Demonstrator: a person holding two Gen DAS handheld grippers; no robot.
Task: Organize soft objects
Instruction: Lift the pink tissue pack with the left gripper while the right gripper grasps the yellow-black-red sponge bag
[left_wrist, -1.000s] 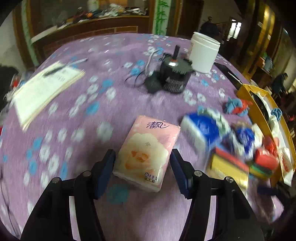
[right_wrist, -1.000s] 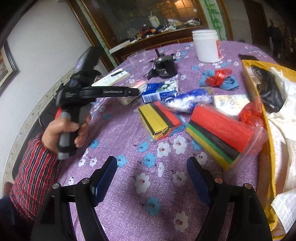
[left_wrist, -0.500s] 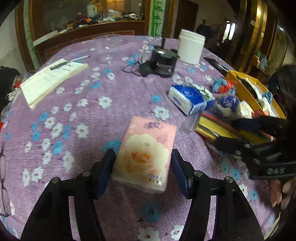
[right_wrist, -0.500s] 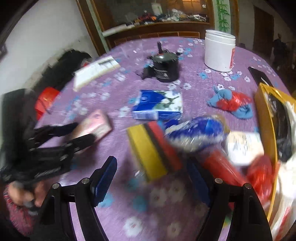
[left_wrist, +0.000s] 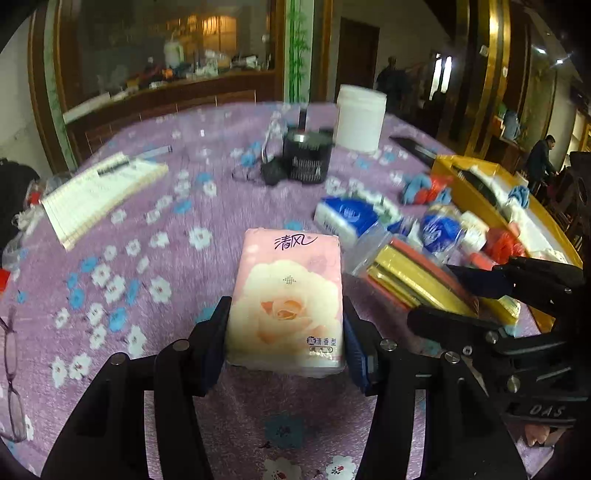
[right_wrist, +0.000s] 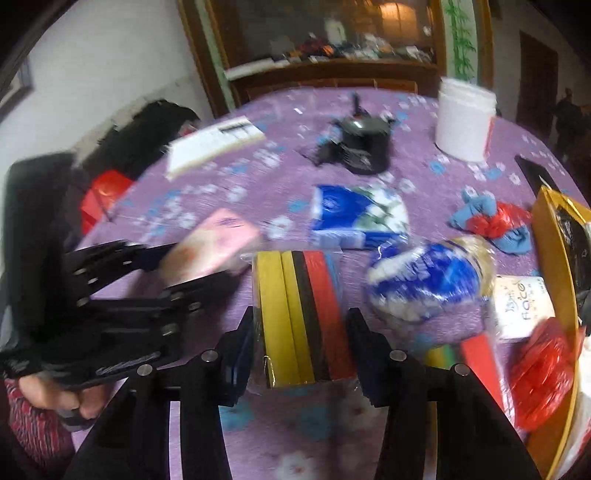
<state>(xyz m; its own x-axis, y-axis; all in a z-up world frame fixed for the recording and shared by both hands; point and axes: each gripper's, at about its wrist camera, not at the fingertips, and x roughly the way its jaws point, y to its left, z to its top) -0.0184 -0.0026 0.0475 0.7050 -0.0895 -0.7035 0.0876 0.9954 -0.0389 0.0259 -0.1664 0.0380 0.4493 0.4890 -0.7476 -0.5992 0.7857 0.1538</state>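
A pink tissue pack (left_wrist: 284, 288) with a rose print sits between the blue pads of my left gripper (left_wrist: 286, 332). Its jaws are closing and the pads press on both long sides. From the right wrist view the pink tissue pack (right_wrist: 218, 240) and the left gripper (right_wrist: 192, 266) appear at the left, held by a hand. A plastic-wrapped stack of yellow, black and red sponges (right_wrist: 299, 306) stands between the pads of my right gripper (right_wrist: 301, 339). Those jaws are closing too, and the pads touch the wrap. The sponges (left_wrist: 406, 273) and the right gripper (left_wrist: 443, 295) also show beside the pink pack.
On the purple flowered cloth lie a blue tissue pack (right_wrist: 354, 218), a blue-and-white bag (right_wrist: 424, 280), a red and blue cloth bundle (right_wrist: 495, 221) and another sponge pack (right_wrist: 476, 354). A yellow tray (right_wrist: 554, 258) lines the right edge. Behind stand a white tub (right_wrist: 463, 125), a black device (right_wrist: 364, 147) and a notebook (right_wrist: 210, 144).
My right gripper has come forward over the sponge stack and narrowed its jaws around it. My left gripper has carried the pink pack toward the pile on the right.
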